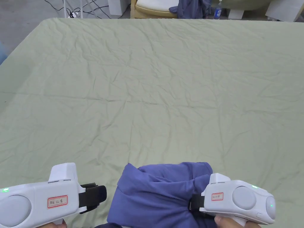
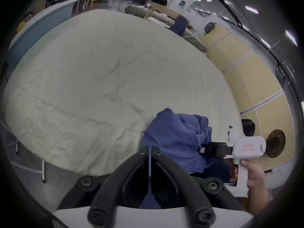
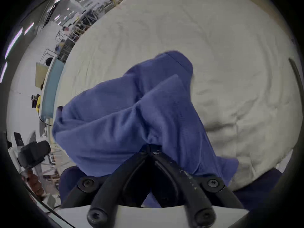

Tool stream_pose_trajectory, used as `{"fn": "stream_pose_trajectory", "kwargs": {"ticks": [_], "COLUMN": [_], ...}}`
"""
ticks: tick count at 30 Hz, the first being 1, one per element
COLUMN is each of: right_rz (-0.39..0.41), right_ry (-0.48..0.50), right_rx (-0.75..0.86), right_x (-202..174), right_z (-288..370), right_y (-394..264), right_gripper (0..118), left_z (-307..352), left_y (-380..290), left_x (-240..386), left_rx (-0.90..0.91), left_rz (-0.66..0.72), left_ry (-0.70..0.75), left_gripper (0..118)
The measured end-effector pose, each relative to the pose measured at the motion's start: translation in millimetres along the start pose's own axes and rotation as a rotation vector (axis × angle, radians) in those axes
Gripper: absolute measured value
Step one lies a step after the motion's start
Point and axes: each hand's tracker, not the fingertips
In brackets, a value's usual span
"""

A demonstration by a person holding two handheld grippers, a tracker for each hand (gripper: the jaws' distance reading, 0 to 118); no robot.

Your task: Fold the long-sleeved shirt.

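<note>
Right fingers (image 3: 150, 147) on bunched shirt (image 3: 131, 116)

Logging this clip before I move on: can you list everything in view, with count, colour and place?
Shirt: one, blue, bunched at the near edge of the table.
Table cover: one, pale green, wrinkled, spread over the whole table.
Chair: one, wooden with a pale cushion, beyond the far edge, with blue cloth draped on it.
Bottle: one, blue, beside the chair.
Left gripper: one, white with black jaws, shut, left of the shirt.
Right gripper: one, white with black jaws, shut on the shirt.
</note>
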Motion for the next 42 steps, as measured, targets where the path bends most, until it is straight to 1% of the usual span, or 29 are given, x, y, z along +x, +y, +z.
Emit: {"fn": "stream_pose_trajectory", "kwargs": {"ticks": [4, 6, 7, 8, 9, 10, 11, 12, 13, 17, 19, 20, 21, 22, 23, 24, 25, 27, 28, 29, 30, 31, 33, 36, 39, 42], "right_rz": [0.033, 0.035, 0.031, 0.026, 0.022, 0.017, 0.015, 0.013, 0.01, -0.01, -0.019, -0.021, -0.022, -0.025, -0.028, -0.033, -0.037, -0.034, -0.018, 0.032, 0.072, 0.129, 0.186, 0.266, 0.293, 0.324], "right_ry": [-0.003, 0.0, 0.003, 0.006, 0.009, 0.012, 0.014, 0.015, 0.017, 0.029, 0.034, 0.034, 0.034, 0.033, 0.029, 0.024, 0.019, 0.003, -0.018, -0.04, -0.038, -0.022, 0.018, 0.057, 0.066, 0.142], "right_rx": [0.007, 0.011, 0.012, 0.012, 0.012, 0.013, 0.015, 0.016, 0.017, 0.019, 0.023, 0.025, 0.026, 0.026, 0.024, 0.023, 0.02, 0.021, 0.047, 0.103, 0.126, 0.151, 0.184, 0.213, 0.235, 0.215], "right_x": [-1.1, 0.1, 1.1, 3.3, 4.0, 4.6, 4.5, 4.2, 4.6, 7.3, 8.3, 8.4, 8.4, 8.2, 7.2, 4.7, 2.1, -5.8, -13.3, -25.1, -31.9, -44.0, -65.2, -99.4, -132.4, -166.3], "right_z": [4.2, 3.7, 3.3, 2.0, 1.2, 0.3, 0.1, 0.1, -0.1, -0.7, -0.8, -0.8, -0.8, -0.7, -0.2, 1.2, 4.0, 14.4, 21.9, 31.2, 35.6, 42.5, 53.5, 64.1, 67.3, 61.1], "right_y": [-1.8, -2.0, -1.8, -2.0, -1.9, -2.2, -2.4, -2.6, -2.7, -3.3, -4.2, -4.4, -4.5, -4.5, -4.1, -3.3, -2.7, -3.5, -6.0, -10.6, -13.1, -17.7, -26.0, -34.9, -39.8, -40.2], "right_gripper": [3, 3, 3, 3, 3, 3, 3, 3, 3, 3, 3, 3, 3, 3, 3, 3, 3, 2, 2, 2, 2, 2, 2, 2, 2, 2], "left_z": [-12.5, -18.8, -23.9, -29.9, -36.4, -44.5, -48.9, -56.6, -65.3, -106.9, -122.1, -126.8, -130.0, -133.2, -132.2, -131.1, -129.3, -120.2, -113.9, -104.0, -99.3, -90.8, -76.9, -49.8, -18.5, 12.1], "left_y": [8.5, 14.6, 18.0, 20.6, 22.0, 23.7, 24.3, 27.3, 30.8, 36.8, 39.5, 37.9, 37.3, 37.4, 40.2, 41.3, 42.0, 45.7, 46.4, 47.9, 49.0, 52.4, 57.0, 73.7, 91.8, 109.8], "left_x": [-3.4, -2.6, -3.6, -3.7, -3.3, -3.1, -5.4, -6.1, -9.1, -9.7, -4.2, -2.8, -2.8, -4.2, -2.3, -2.6, -4.9, -12.1, -15.2, -18.3, -20.6, -23.9, -29.7, -41.9, -68.5, -110.7], "left_rx": [-0.024, -0.025, -0.022, -0.015, -0.013, -0.011, 0.026, 0.034, 0.009, -0.101, -0.227, -0.238, -0.251, -0.26, -0.256, -0.253, -0.229, -0.208, -0.188, -0.156, -0.152, -0.141, -0.121, -0.094, -0.039, 0.009], "left_rz": [-0.037, -0.071, -0.1, -0.133, -0.16, -0.184, -0.192, -0.168, -0.175, -0.185, -0.186, -0.205, -0.209, -0.202, -0.191, -0.187, -0.179, -0.088, -0.068, -0.046, -0.036, -0.008, 0.018, 0.018, 0.047, 0.083], "left_ry": [-0.014, -0.02, -0.031, -0.04, -0.04, -0.04, -0.038, -0.1, -0.087, -0.12, -0.199, -0.243, -0.276, -0.3, -0.283, -0.248, -0.198, -0.272, -0.288, -0.298, -0.309, -0.329, -0.366, -0.332, -0.315, -0.235], "left_gripper": [3, 4, 13, 35, 81, 112, 118, 114, 114, 114, 112, 107, 94, 77, 52, 13, 10, 9, 9, 9, 9, 8, 8, 8, 8, 8]}}
